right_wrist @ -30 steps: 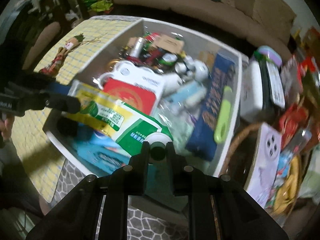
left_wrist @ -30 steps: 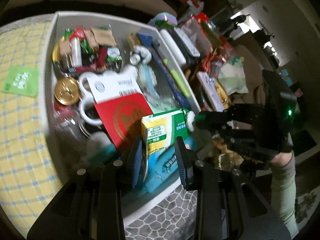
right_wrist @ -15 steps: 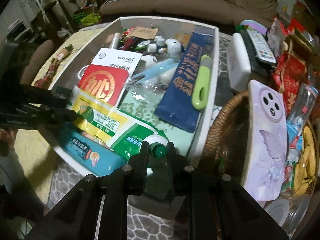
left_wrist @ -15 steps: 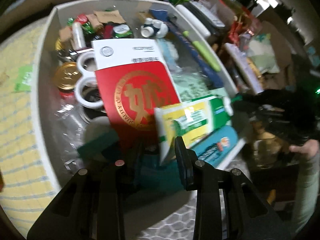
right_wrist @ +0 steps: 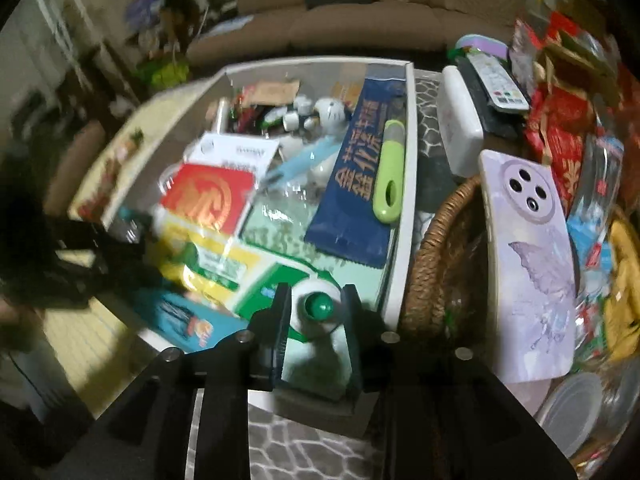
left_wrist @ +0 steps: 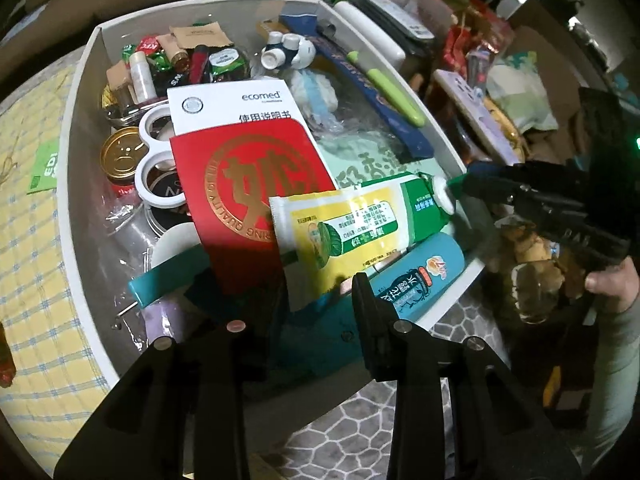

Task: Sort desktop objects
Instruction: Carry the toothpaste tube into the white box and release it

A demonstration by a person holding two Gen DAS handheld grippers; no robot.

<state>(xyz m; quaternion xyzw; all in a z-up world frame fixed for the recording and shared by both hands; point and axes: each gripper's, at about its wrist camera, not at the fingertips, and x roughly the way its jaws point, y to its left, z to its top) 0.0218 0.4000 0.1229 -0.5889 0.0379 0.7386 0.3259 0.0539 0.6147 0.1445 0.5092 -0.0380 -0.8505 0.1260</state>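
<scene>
A home living room: a brown sofa (right_wrist: 360,28) stands behind the cluttered bench, which carries a white tray (left_wrist: 80,92) of household odds and ends, a TV remote (right_wrist: 500,80), snack packets (right_wrist: 560,136) and a wicker basket (right_wrist: 436,248).

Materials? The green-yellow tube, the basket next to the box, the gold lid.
Tube: soft plastic or laminate, glossy; glare streaks, flat crimped end, hard green cap. Basket: woven wicker or rattan, matte brown; braided rim. Gold lid: looks like metal, shiny; embossed ring catching light.
</scene>
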